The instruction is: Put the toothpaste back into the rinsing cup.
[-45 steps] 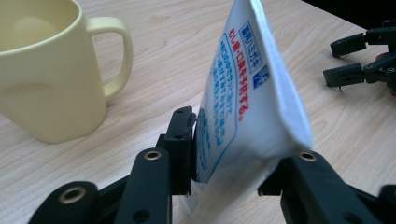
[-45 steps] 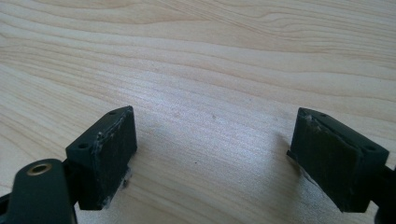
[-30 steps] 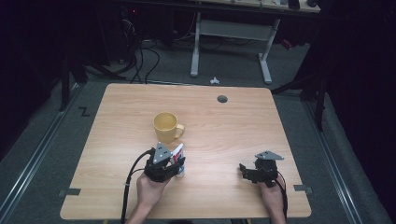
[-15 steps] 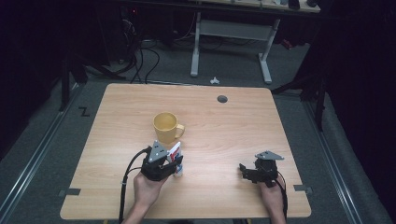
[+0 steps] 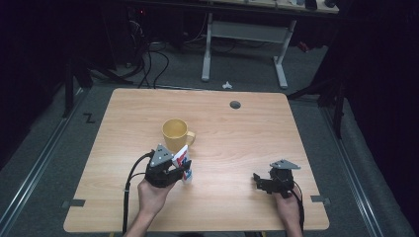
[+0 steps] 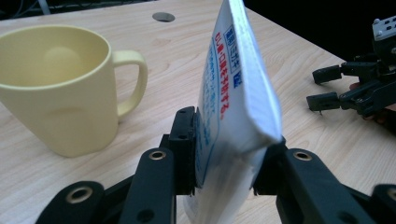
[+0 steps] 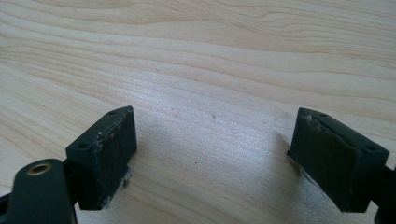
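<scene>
Our left gripper [image 6: 224, 163] was clamped on a white sachet [image 6: 233, 98] printed with blue and red text, holding it upright on edge just near of the yellow mug [image 5: 176, 135], which stood at the middle of the wooden table [image 5: 247, 128] with its handle pointing right. Our right gripper [image 7: 212, 161] sat at the near right, well apart from the mug, its jaws spread wide over bare wood.

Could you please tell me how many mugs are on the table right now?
1. The yellow mug stands upright near the table's middle, just beyond the white packet gripped by the left gripper. None seems hidden.
</scene>
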The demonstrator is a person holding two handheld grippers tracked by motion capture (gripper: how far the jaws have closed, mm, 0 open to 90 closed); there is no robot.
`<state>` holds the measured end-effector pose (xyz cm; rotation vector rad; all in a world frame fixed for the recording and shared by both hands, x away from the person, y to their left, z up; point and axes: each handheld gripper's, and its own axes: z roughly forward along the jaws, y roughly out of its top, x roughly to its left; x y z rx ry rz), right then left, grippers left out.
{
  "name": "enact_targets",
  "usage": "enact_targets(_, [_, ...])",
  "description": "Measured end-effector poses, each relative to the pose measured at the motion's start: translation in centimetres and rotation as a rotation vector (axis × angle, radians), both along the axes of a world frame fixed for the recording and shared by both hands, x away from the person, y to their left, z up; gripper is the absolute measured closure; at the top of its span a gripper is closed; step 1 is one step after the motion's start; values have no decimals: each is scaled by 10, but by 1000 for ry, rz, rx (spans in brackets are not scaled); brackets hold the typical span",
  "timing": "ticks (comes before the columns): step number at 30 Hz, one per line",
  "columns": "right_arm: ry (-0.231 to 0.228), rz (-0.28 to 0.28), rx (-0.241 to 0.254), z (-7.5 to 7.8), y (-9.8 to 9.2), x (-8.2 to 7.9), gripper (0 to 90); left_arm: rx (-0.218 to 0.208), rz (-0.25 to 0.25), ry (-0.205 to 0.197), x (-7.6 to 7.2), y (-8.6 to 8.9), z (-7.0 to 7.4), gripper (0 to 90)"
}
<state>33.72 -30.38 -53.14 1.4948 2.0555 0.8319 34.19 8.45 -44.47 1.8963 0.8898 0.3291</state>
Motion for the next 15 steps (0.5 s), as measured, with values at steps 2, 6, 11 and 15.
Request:
enact_targets(2, [0, 0, 0, 0, 0, 0, 145, 3, -8, -2, 1, 0, 2, 676])
enact_targets(6, [0, 0, 0, 0, 0, 0, 144, 5, -9, -13, 3, 1, 7, 677])
enact_targets(11, [1, -1, 0, 0, 0, 0, 145, 2, -13, -19, 5, 5, 13, 677])
enact_targets(15, [0, 0, 0, 0, 0, 0, 144, 3, -13, -29, 6, 8, 18, 678])
